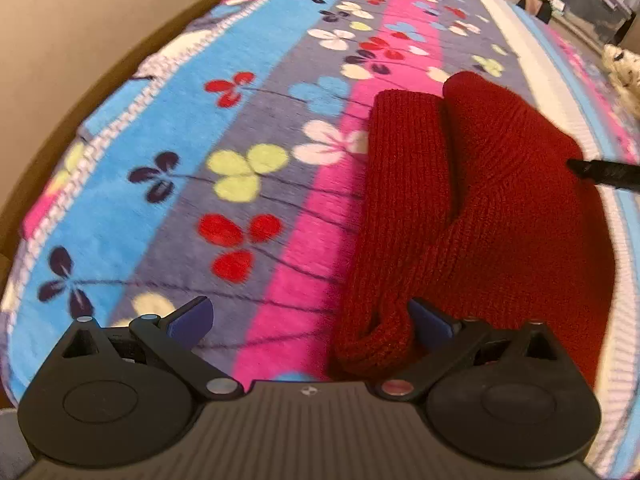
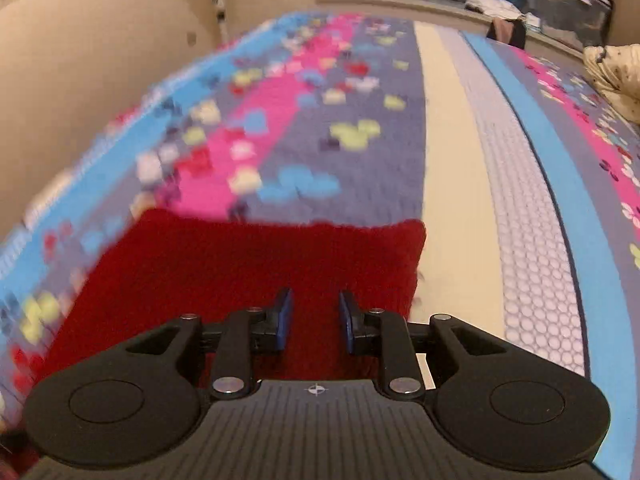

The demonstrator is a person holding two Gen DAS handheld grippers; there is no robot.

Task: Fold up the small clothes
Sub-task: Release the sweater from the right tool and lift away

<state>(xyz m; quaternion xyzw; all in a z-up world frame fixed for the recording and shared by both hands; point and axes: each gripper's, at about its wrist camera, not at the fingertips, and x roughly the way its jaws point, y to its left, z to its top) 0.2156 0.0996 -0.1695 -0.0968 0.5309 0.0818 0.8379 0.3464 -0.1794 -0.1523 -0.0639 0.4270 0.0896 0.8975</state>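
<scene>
Garment: your red knit garment (image 1: 472, 208) lay on the flowered bed blanket (image 1: 240, 128), just ahead of both grippers.
Long axis: in your left wrist view it ran away from the gripper, two rounded lobes at its far end and a rolled edge nearest you.
Left gripper: your left gripper (image 1: 310, 320) was spread wide, released; its right finger (image 1: 430, 322) touched the rolled edge, and its left finger (image 1: 192, 318) stood over bare blanket, nothing pinched.
Right gripper: your right gripper (image 2: 316, 320) was narrowed but not clenched, a clear gap between the fingers; red knit lay beneath them, and you could not tell whether it was gripped.
Left view only: the lobes, and a black tip (image 1: 600, 172) reaching the garment's right edge.
Right view only: a straight far edge of the garment (image 2: 256, 264), a cream stripe (image 2: 452, 184) right of the gripper, much blur.
Writing: none that you could read.
</scene>
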